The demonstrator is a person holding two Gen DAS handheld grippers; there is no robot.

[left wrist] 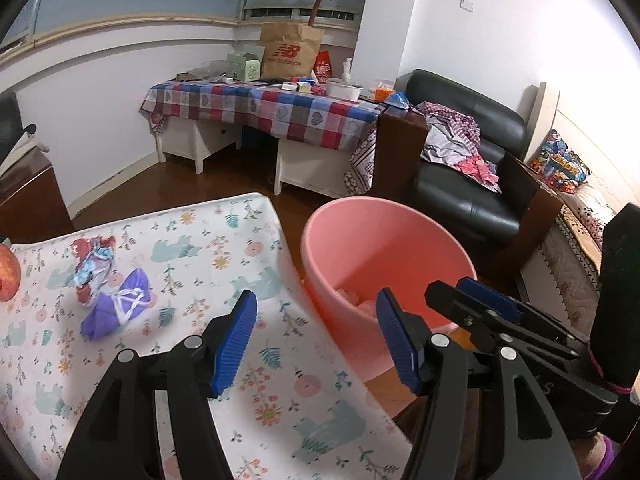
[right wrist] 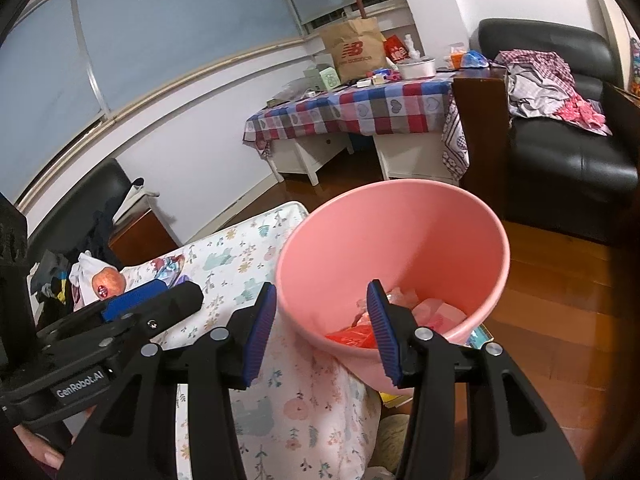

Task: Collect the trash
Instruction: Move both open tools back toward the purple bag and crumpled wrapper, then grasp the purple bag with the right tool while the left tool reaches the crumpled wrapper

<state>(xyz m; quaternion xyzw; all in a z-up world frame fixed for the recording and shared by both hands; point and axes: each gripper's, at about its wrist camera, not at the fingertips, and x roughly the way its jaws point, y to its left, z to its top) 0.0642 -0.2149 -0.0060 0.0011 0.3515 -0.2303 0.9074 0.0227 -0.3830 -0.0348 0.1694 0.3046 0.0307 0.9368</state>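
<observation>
A pink bucket (left wrist: 384, 248) stands on the floor beside the floral-covered table (left wrist: 224, 240); it also shows in the right wrist view (right wrist: 400, 240), holding red and pink wrappers (right wrist: 356, 336). A crumpled purple wrapper (left wrist: 116, 308) and a red-and-blue wrapper (left wrist: 94, 268) lie on the table's left. My left gripper (left wrist: 316, 340) is open and empty over the table's right edge by the bucket. My right gripper (right wrist: 322, 332) is open and empty over the bucket's near rim; it shows in the left wrist view (left wrist: 480, 304).
An apple (left wrist: 6, 276) sits at the table's left edge, also in the right wrist view (right wrist: 107, 282). A checked-cloth desk (left wrist: 260, 108) with a paper bag stands at the back. A black armchair (left wrist: 468, 168) with clothes is at the right. The floor is wood.
</observation>
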